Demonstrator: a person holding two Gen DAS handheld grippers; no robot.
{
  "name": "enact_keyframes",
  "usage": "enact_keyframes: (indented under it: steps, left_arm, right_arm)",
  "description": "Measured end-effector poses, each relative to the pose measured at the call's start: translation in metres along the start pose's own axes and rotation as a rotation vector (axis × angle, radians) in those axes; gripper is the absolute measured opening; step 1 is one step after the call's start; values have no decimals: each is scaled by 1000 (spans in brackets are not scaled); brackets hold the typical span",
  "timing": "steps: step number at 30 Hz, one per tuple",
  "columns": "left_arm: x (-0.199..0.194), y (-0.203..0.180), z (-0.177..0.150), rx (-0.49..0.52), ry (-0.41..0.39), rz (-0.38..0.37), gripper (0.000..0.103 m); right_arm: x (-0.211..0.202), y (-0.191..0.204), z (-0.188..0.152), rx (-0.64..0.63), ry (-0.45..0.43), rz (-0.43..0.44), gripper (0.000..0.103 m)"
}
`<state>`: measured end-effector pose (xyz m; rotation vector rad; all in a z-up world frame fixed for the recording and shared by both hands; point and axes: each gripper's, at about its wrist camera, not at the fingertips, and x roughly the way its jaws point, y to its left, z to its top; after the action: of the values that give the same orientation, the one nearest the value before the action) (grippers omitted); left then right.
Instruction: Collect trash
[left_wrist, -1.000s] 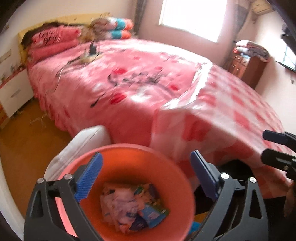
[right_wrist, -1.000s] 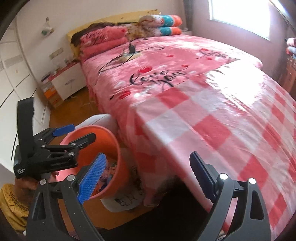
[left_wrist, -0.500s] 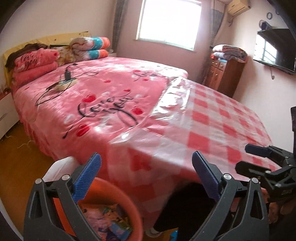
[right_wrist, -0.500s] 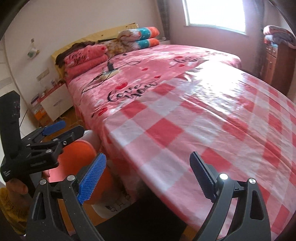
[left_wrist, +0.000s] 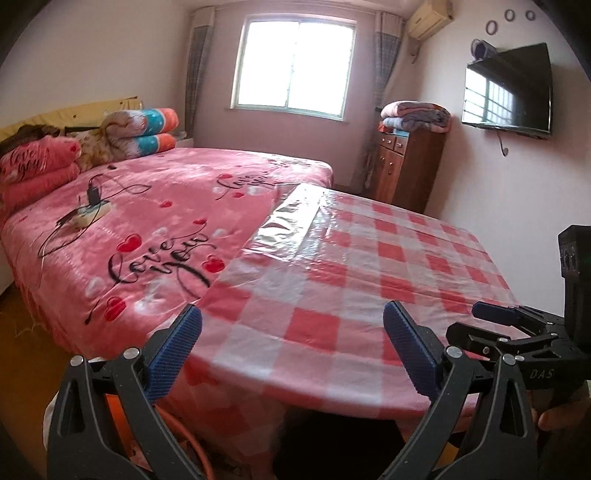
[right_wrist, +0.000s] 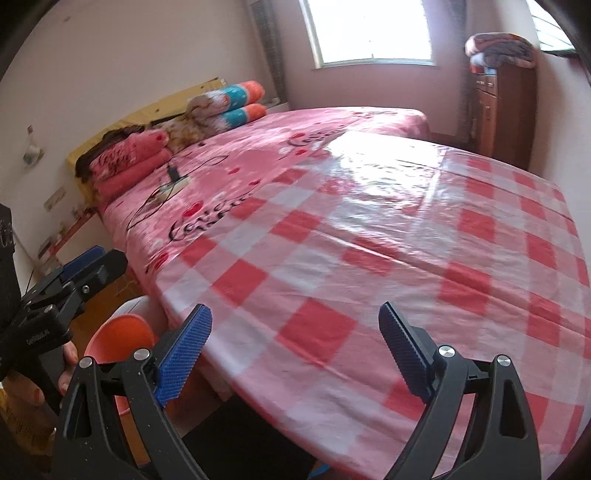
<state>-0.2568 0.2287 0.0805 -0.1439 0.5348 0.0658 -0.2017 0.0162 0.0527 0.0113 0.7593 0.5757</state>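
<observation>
My left gripper (left_wrist: 291, 343) is open and empty, raised over the near edge of a table under a red-and-white checked plastic cloth (left_wrist: 369, 273). The right gripper (right_wrist: 295, 341) is open and empty too, over the same cloth (right_wrist: 406, 240). The orange trash bucket (right_wrist: 122, 338) stands on the floor left of the table; only its rim (left_wrist: 192, 439) shows low in the left wrist view, and its contents are hidden. No loose trash shows on the cloth. Each gripper appears in the other's view: the right one (left_wrist: 517, 328) and the left one (right_wrist: 74, 280).
A bed with a pink heart-print cover (left_wrist: 155, 221) adjoins the table, with a power strip and charger (left_wrist: 90, 210) on it and folded quilts (left_wrist: 144, 129) at the head. A wooden cabinet (left_wrist: 406, 166) and a wall TV (left_wrist: 509, 88) stand at the right. A white bag (right_wrist: 138, 306) sits by the bucket.
Both grippers have lifted and tilted up from over the bucket to above the table edge. The bucket and its trash have dropped almost out of the left wrist view.
</observation>
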Motion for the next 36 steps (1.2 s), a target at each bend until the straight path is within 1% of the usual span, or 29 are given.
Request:
enact_keyframes:
  steps: [3, 9, 16, 25, 31, 36]
  left_arm:
    - [4, -12, 3, 8, 1, -20, 99]
    - [12, -38, 10, 9, 22, -92, 99]
    - [17, -69, 16, 21, 36, -143, 99]
    - [26, -103, 21, 49, 71, -173, 99]
    - [31, -126, 26, 74, 72, -189, 99]
    - [32, -145, 30, 91, 52, -205, 99]
  right_arm:
    - [-9, -14, -1, 21, -23, -26, 91]
    - [-29, -42, -6, 64, -65, -82, 91]
    - [-51, -72, -14, 108, -110, -154, 91]
    - [-82, -101, -21, 138, -174, -263, 91]
    - [-102, -116, -24, 151, -220, -332, 91]
    - [-115, -126, -25, 156, -252, -388, 91]
